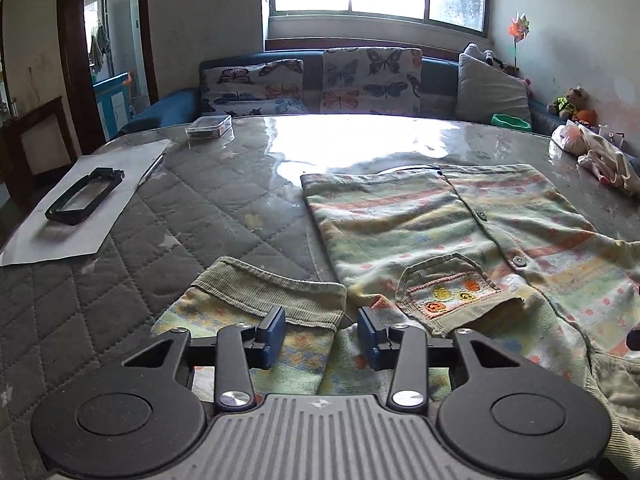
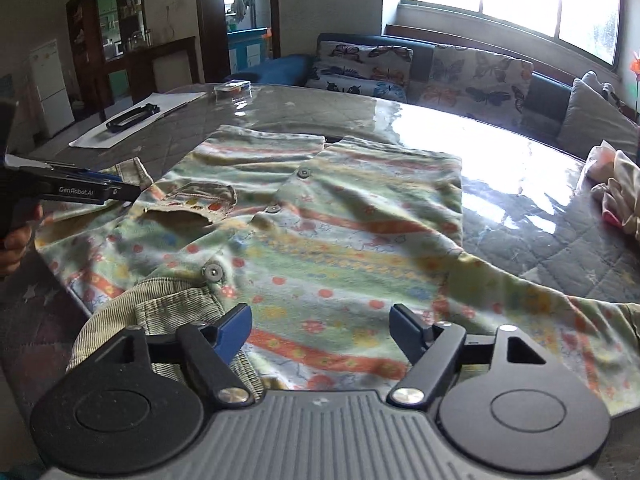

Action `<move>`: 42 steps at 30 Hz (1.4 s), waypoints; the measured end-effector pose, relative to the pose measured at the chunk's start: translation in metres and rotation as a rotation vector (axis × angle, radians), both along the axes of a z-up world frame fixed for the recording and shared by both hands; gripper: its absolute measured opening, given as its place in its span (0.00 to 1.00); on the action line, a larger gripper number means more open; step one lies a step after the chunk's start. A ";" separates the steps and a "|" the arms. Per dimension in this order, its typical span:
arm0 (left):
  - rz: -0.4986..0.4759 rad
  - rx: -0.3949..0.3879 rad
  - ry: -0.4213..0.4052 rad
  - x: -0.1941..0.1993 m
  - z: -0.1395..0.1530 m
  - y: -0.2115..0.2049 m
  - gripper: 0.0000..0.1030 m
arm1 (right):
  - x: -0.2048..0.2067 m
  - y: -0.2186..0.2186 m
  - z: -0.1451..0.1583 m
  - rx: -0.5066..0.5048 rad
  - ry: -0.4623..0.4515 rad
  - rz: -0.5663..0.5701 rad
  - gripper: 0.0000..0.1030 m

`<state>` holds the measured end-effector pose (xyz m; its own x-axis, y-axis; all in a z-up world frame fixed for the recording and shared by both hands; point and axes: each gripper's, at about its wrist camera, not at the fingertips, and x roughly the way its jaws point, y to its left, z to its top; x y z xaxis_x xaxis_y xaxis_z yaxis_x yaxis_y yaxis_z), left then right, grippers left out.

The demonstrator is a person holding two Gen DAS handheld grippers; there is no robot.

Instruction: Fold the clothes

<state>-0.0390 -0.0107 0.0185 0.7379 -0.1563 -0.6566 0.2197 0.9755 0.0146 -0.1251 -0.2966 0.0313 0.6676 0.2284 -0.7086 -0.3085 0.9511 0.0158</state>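
Left claw (image 1: 322,338) part-open over sleeve cuff (image 1: 272,294) — right claw (image 2: 320,334) gapes wide.

The shirt (image 1: 460,232) runs off the right and bottom edges in the left wrist view, so its collar end is cut off. In the right wrist view its right sleeve (image 2: 592,320) leaves the frame too. The clear box (image 2: 232,89) near the table's far-left corner is too small to make out what's inside.
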 end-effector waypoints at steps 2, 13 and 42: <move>-0.010 0.010 -0.005 0.001 -0.002 -0.001 0.41 | -0.001 0.002 -0.003 -0.003 0.011 0.000 0.77; 0.173 -0.084 -0.076 -0.012 0.017 0.055 0.05 | 0.003 0.007 -0.013 -0.020 0.034 -0.013 0.88; 0.184 -0.023 -0.083 -0.044 0.027 0.052 0.40 | 0.001 0.015 -0.015 -0.044 0.038 -0.001 0.95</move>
<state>-0.0827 0.0413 0.0455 0.8067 -0.0280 -0.5903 0.0366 0.9993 0.0026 -0.1238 -0.2819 0.0167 0.6406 0.1959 -0.7424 -0.3073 0.9515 -0.0141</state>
